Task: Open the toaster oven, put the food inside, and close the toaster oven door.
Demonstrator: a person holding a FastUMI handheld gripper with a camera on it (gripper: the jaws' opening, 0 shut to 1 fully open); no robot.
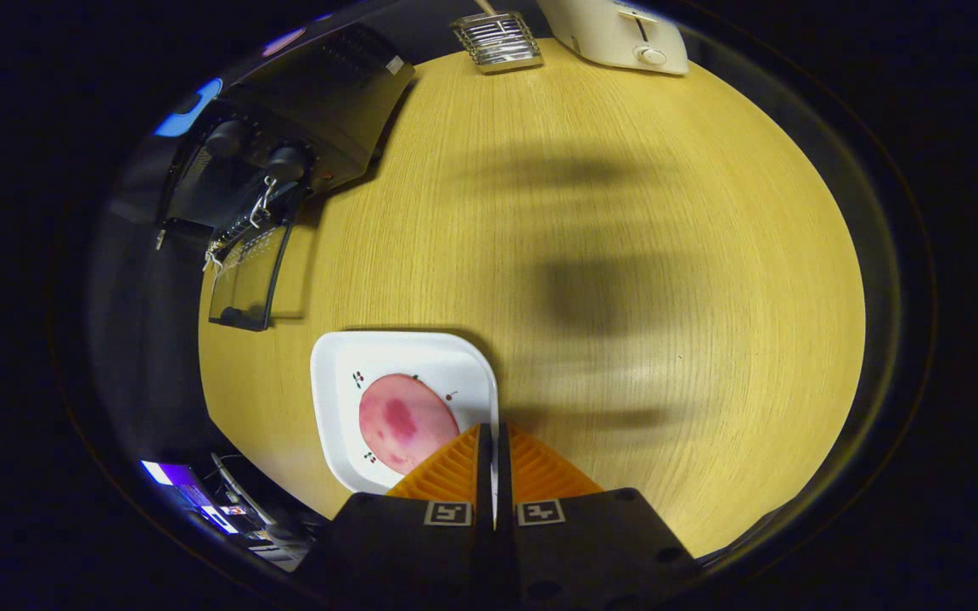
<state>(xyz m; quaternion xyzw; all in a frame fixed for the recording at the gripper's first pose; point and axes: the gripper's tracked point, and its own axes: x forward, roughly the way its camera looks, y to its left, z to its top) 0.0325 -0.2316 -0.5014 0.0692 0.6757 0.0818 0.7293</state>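
Observation:
A white square plate (345,382) lies on the wooden table (625,255), just ahead and left of my fingertips. On it rests a round pink slice of food (404,420) with a darker patch. My gripper (489,431) hovers above the plate's right edge, shut, with nothing seen between its fingers. The black toaster oven (302,110) stands at the far left of the table, well beyond the plate. Its glass door (244,280) is swung down and open, with the handle at the near end.
A metal rack (497,40) and a cream toaster (616,34) stand at the table's far edge. Bare wood stretches between the plate and the oven and off to the right. Beyond the near left table edge lie small items.

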